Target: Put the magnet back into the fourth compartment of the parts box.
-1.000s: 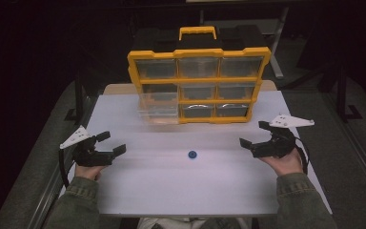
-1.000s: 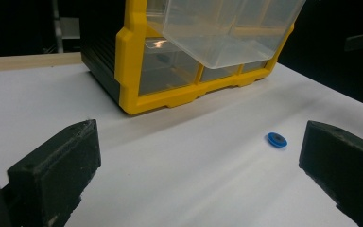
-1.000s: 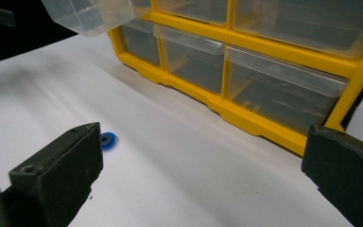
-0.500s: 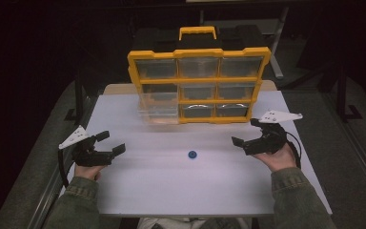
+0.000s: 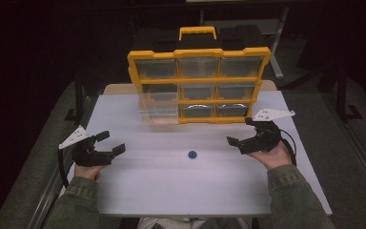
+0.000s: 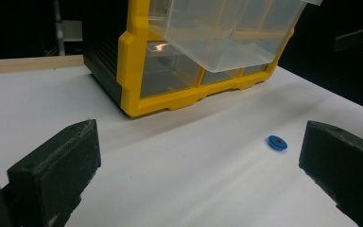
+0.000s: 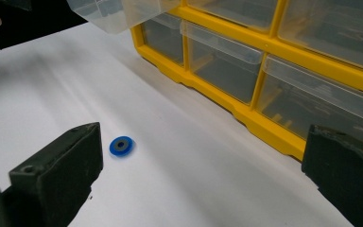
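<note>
Blue washer [image 5: 192, 154] lies flat on white counter [image 5: 171, 191], btwn both hand-held grippers, left [image 5: 108, 143] & right [image 5: 240, 136] wide open w/ nothing held, prob. bound for clear drawer [image 5: 158, 107] pulled out of yellow organizer [image 5: 200, 83].

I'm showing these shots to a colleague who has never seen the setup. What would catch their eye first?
The yellow drawer organizer standing at the table's far edge, with one clear drawer pulled out at its lower left. Next, the small blue washer lying alone on the white table, between the open left gripper and right gripper.
</note>
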Available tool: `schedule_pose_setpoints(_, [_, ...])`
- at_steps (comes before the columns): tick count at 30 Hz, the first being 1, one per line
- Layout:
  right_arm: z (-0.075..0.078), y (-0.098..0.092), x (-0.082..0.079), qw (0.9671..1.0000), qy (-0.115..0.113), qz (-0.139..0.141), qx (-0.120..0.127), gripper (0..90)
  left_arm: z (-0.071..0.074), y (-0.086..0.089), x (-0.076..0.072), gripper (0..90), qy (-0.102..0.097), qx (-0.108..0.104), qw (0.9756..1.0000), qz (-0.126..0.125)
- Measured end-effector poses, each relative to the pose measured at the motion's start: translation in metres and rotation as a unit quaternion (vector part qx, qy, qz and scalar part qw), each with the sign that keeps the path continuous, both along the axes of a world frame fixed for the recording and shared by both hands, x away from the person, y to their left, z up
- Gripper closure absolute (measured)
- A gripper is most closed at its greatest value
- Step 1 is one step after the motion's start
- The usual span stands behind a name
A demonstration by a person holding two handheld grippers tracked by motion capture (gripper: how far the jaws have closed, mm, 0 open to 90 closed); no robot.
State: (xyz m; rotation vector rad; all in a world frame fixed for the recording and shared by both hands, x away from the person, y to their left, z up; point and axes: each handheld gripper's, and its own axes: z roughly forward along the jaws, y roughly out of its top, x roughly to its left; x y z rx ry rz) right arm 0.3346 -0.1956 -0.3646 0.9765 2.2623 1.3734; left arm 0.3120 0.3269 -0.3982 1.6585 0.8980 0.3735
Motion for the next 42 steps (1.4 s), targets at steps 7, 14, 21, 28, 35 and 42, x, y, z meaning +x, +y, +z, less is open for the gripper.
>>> schedule_pose_setpoints(7, [0.002,0.01,0.003,0.9999,-0.002,0.012,-0.011,0.0,0.0,0.0,0.0,0.0,0.001,0.001,1.0,-0.001])
schedule_pose_setpoints(14, [0.003,0.019,0.006,0.9995,0.001,0.024,-0.018,0.0,0.0,0.0,0.0,0.0,0.001,0.0,1.0,-0.001])
schedule_pose_setpoints(21, [0.005,0.03,0.009,0.9989,0.003,0.039,-0.026,0.0,0.0,0.0,0.0,0.0,0.0,-0.001,1.0,-0.001])
schedule_pose_setpoints(28, [0.005,0.038,0.011,0.9983,0.009,0.05,-0.028,0.0,0.0,0.0,0.0,0.0,-0.001,-0.001,1.0,0.0])
schedule_pose_setpoints(35, [0.004,0.048,0.014,0.9973,0.015,0.062,-0.036,0.0,0.0,0.0,0.0,0.0,-0.001,-0.001,1.0,-0.001])
schedule_pose_setpoints(42, [0.003,0.057,0.016,0.9963,0.019,0.073,-0.042,0.0,0.0,0.0,0.001,0.0,-0.001,-0.002,1.0,-0.001])
